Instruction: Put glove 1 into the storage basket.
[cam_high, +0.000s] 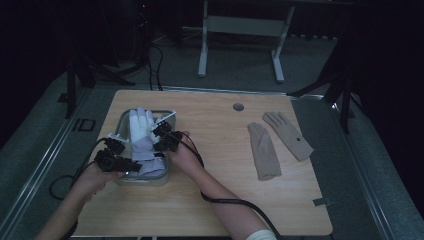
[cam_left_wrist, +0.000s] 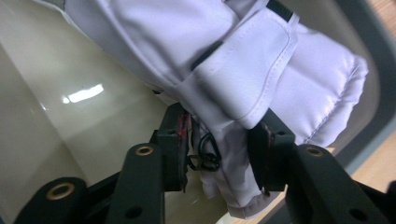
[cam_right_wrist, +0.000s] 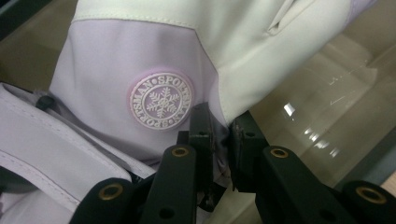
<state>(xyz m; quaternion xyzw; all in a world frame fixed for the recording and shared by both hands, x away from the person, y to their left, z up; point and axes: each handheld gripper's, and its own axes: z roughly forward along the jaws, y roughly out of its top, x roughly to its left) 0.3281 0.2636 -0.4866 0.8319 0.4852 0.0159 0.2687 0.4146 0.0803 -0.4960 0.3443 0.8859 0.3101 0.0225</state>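
Note:
A padded white and lavender ski glove (cam_high: 140, 131) lies in a clear bin (cam_high: 120, 123) at the table's left, fingers pointing away from me. My left gripper (cam_high: 129, 164) is at the glove's near end. In the left gripper view, my left gripper (cam_left_wrist: 219, 154) is shut on the lavender cuff (cam_left_wrist: 261, 79). My right gripper (cam_high: 159, 142) comes in from the glove's right side. In the right gripper view, my right gripper (cam_right_wrist: 220, 136) pinches the glove's edge beside a round snowflake badge (cam_right_wrist: 161, 100). More lavender fabric (cam_right_wrist: 42, 140) lies under it.
Two beige knit gloves (cam_high: 263, 150) (cam_high: 289, 134) lie flat on the right half of the wooden table (cam_high: 215, 165). A round grommet (cam_high: 238, 107) sits near the far edge. The bin's glossy wall (cam_left_wrist: 56, 93) is close around both grippers. Cables trail off the near edge.

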